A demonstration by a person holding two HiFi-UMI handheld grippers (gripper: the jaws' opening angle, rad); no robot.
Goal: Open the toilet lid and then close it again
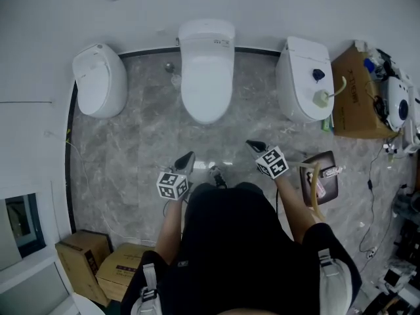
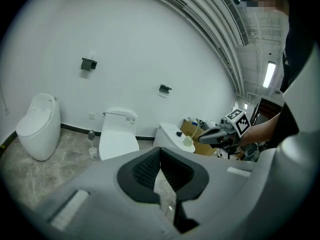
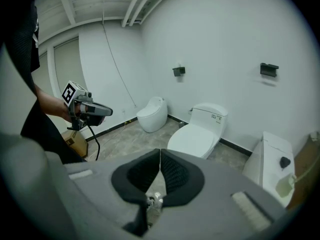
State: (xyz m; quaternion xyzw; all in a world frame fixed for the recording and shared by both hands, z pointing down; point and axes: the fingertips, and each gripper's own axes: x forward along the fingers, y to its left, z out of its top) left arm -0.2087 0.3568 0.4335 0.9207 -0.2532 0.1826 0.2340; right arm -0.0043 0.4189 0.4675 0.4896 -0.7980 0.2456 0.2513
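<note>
The middle white toilet [image 1: 207, 77] stands against the back wall with its lid [image 1: 206, 87] down; it also shows as the toilet [image 2: 118, 140] in the left gripper view and the toilet [image 3: 197, 133] in the right gripper view. My left gripper [image 1: 190, 155] and right gripper [image 1: 253, 144] hover over the marble floor in front of it, well short of the bowl and apart from it. Both are shut with nothing between the jaws, seen at the left gripper [image 2: 160, 152] and the right gripper [image 3: 160, 154]. Each gripper view also catches the other one: the right gripper [image 2: 202, 137] and the left gripper [image 3: 107, 112].
A rounded white toilet [image 1: 100, 81] stands at the left and another white toilet [image 1: 303, 77] at the right. A toilet brush [image 1: 172, 76] sits beside the middle one. Cardboard boxes [image 1: 82, 254] lie at the lower left, a box [image 1: 354, 94] and cables at the right, and a brown stool [image 1: 323, 176] by my right arm.
</note>
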